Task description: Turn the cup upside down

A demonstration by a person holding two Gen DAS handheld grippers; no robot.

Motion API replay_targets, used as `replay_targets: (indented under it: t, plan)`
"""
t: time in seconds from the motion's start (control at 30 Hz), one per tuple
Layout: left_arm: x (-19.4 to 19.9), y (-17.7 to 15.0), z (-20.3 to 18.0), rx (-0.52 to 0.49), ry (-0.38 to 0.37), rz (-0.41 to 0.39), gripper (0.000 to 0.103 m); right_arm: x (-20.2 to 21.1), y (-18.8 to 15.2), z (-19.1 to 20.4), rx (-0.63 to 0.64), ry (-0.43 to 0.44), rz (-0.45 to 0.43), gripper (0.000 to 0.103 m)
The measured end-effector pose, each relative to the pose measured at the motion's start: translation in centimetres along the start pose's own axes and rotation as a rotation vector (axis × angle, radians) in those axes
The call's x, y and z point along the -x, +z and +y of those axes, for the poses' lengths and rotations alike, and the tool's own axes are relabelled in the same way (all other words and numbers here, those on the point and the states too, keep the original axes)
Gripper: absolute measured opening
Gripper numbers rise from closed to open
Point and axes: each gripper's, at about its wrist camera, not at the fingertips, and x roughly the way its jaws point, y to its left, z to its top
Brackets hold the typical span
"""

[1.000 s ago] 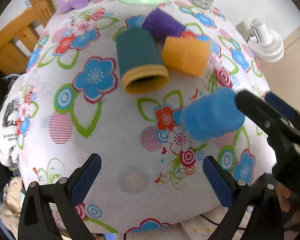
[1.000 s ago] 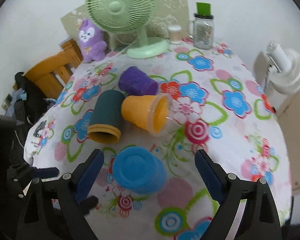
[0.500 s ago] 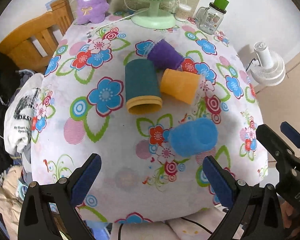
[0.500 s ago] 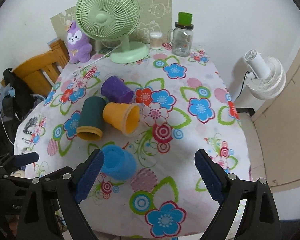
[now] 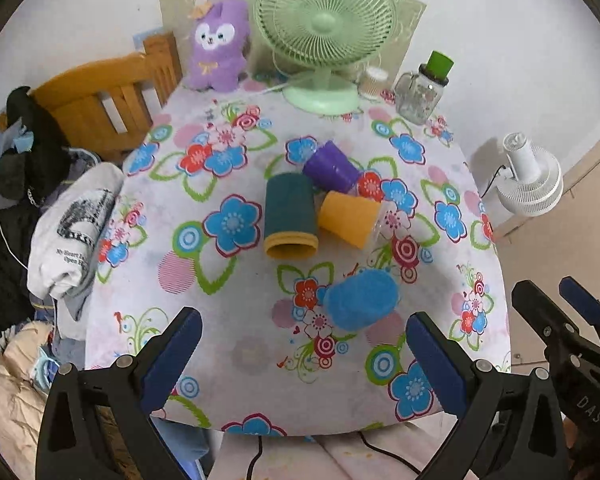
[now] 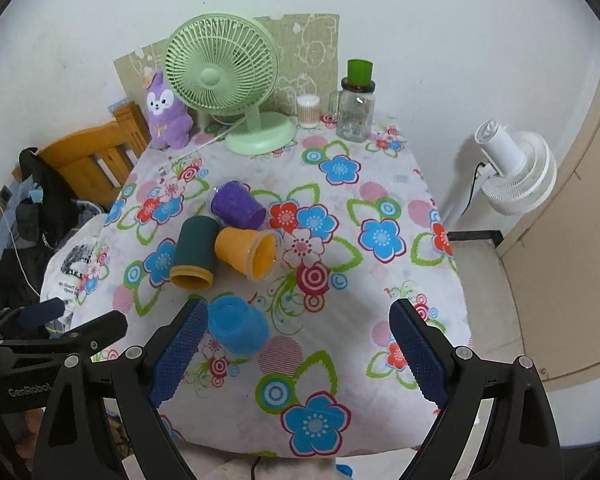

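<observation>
A blue cup (image 5: 360, 300) (image 6: 238, 330) stands upside down, base up, on the flowered tablecloth near the front. A dark green cup (image 5: 290, 216) (image 6: 194, 254), an orange cup (image 5: 350, 222) (image 6: 246, 254) and a purple cup (image 5: 332, 170) (image 6: 236, 204) lie on their sides in a cluster behind it. My left gripper (image 5: 300, 356) is open and empty, above the table's front edge. My right gripper (image 6: 296, 356) is open and empty, also back from the cups; it shows at the right in the left wrist view (image 5: 556, 308).
A green desk fan (image 6: 228, 80), a purple plush toy (image 6: 166, 116), a glass jar with green lid (image 6: 356, 100) and a small white container (image 6: 308, 110) stand at the table's back. A wooden chair (image 5: 100, 100) with clothes is at left. A white floor fan (image 6: 516, 172) stands right.
Both grippers have pulled up and back from the table. The right gripper has let go of the blue cup, which now stands base up near the front.
</observation>
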Motion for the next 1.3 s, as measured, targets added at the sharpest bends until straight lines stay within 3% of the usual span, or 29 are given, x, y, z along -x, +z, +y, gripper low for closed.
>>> replay_targets:
  t: [0.73, 1.3]
  plan:
    - [1.7, -0.2, -0.4, -0.05, 0.018, -0.06, 0.103, 1.5, -0.7, 0.6, -0.006, -0.027, -0.027, 0.094]
    - [1.8, -0.3, -0.7, -0.062, 0.025, -0.06, 0.103, 1.4, -0.8, 0.3, -0.016, -0.027, -0.022, 0.094]
